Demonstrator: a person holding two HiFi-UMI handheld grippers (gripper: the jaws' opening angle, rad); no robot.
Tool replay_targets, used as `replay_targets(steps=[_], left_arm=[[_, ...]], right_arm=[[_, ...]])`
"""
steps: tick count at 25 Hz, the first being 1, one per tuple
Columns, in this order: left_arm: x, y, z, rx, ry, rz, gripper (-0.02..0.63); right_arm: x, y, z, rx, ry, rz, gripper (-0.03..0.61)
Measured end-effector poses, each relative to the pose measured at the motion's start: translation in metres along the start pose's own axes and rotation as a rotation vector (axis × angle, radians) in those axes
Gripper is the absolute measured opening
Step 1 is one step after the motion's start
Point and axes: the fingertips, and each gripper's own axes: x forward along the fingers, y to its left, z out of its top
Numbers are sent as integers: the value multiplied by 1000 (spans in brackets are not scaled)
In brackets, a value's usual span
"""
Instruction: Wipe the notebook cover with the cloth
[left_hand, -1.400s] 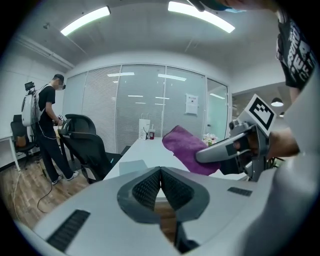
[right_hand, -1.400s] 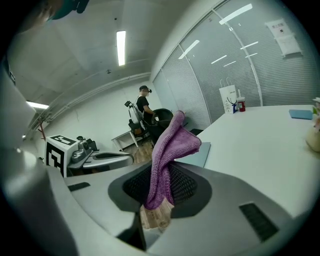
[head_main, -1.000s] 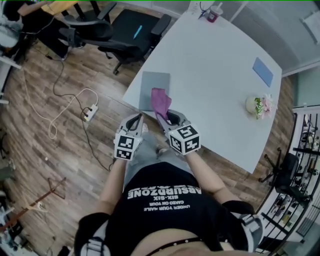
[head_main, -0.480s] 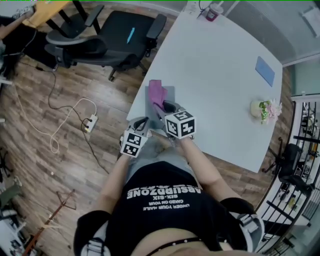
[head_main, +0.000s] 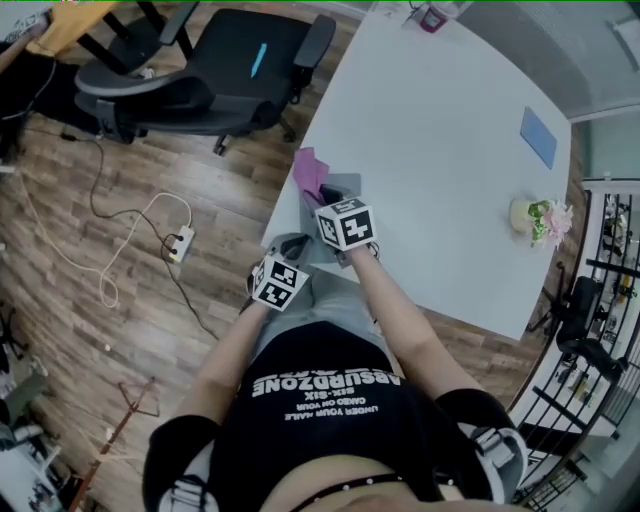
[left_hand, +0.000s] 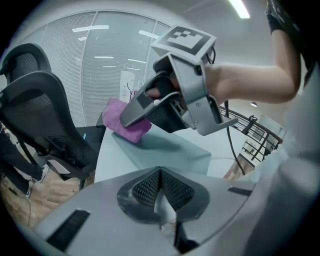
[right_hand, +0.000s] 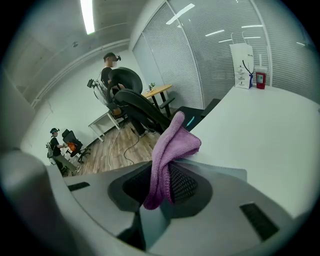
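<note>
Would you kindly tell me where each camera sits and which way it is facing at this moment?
Head view: on the person's head, looking steeply down at the table; torso and forearms show.
Left gripper view: on the left hand-held gripper, facing the right hand-held gripper above the notebook; its shut jaws show.
Right gripper view: faces office chairs; its jaws clamp the cloth.
All three share the cloth.

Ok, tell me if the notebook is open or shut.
Shut: the notebook lies flat, only its plain grey cover showing, no pages visible.
</note>
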Motion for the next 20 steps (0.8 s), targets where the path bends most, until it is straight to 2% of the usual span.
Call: replay_targets(steps=[2, 7, 15, 20], left_arm=[[0, -1, 0, -4, -4, -1, 17], [-2, -1, 1, 46, -10, -1, 17], [-1, -1, -1, 27, -9, -22, 17], [-1, 2, -3, -3, -16, -32, 17]], right_arm=[[9, -2, -2, -1, 14, 2, 98], [23, 2, -6, -26, 38, 3, 98], [18, -5, -12, -115, 40, -51, 97], [11, -19, -11, -67, 24, -84, 97]])
